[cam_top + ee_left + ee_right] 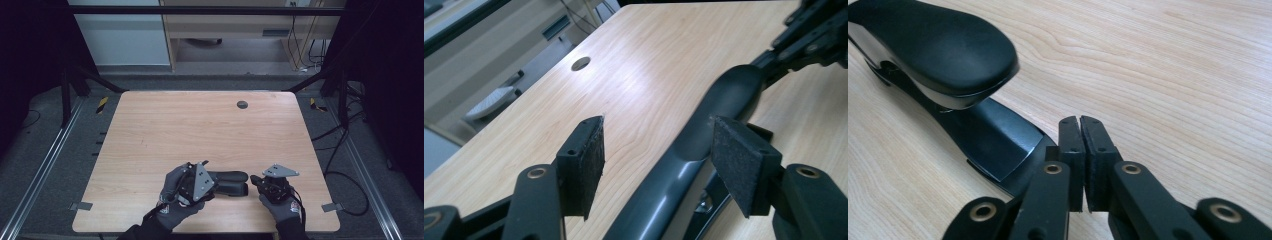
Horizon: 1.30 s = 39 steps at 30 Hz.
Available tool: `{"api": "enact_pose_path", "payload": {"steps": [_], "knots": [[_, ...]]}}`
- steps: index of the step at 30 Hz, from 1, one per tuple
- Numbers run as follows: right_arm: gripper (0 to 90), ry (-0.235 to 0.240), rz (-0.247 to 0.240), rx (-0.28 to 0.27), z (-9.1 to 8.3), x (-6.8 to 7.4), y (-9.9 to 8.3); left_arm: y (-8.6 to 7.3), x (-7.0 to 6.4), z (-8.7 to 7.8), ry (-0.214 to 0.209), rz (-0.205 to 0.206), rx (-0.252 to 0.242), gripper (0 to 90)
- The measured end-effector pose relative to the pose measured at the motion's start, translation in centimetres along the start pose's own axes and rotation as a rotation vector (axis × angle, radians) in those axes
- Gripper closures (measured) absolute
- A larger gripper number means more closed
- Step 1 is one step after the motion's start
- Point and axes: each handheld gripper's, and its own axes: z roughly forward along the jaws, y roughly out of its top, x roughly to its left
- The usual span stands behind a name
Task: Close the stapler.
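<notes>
A black stapler (227, 182) lies on the wooden surface (200, 125) near its front edge, between the two hands, its long axis running left to right. The left claw (197, 182) sits at the stapler's left end with its pads spread wide apart; in the left gripper view the stapler's curved top arm (704, 135) runs up between the two pads (591, 160) and touches neither, so nothing is gripped there yet. The right claw (260, 182) sits at the stapler's right end with its pads pressed together on nothing; in the right gripper view its tips (1082, 145) lie just beside the flat base plate (993, 137), under the rounded nose of the top arm (933, 47). Whether those tips actually touch the base is hard to tell from this angle. The work in hand looks like getting hold of the stapler. The main risk is that the left claw closes off-centre on the smooth, rounded top arm, so the pads skid along the curve and the stapler twists or shoots out sideways. If the closed right claw pushes against the base while nothing holds the other end, the stapler could slide along the surface toward the left hand. Squeezing the top arm downward could also fire a staple or snap the stapler shut.
</notes>
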Motion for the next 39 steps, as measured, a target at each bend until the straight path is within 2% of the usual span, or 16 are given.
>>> {"api": "enact_pose_path", "payload": {"steps": [2, 8, 13, 25, 31, 33, 39], "knots": [[90.0, -0.006, -0.003, -0.003, -0.1, -0.1, 0.1, -0.4, 0.8, -0.3, 0.006, -0.039, -0.004, 38.4], [90.0, -0.005, 0.001, -0.033, -0.7, -0.2, 0.6, -1.7, 2.8, -0.9, 0.041, -0.102, 0.007, 38.7], [90.0, -0.005, 0.000, -0.050, -1.1, 0.1, 1.0, -3.0, 4.0, -1.1, 0.057, -0.152, 0.016, 38.9], [90.0, 0.015, -0.001, -0.131, -2.2, 1.1, 3.0, -6.4, 6.8, -2.6, 0.137, -0.234, 0.049, 39.3], [90.0, 0.041, -0.008, -0.162, -2.7, 1.8, 3.6, -7.9, 7.9, -3.5, 0.170, -0.269, 0.047, 39.5], [90.0, 0.052, -0.011, -0.170, -2.8, 2.1, 3.7, -8.4, 8.0, -3.7, 0.177, -0.291, 0.059, 39.5], [90.0, 0.088, -0.026, -0.141, -2.1, 3.0, 3.6, -9.6, 8.2, -4.2, 0.194, -0.307, 0.070, 39.3]]}}
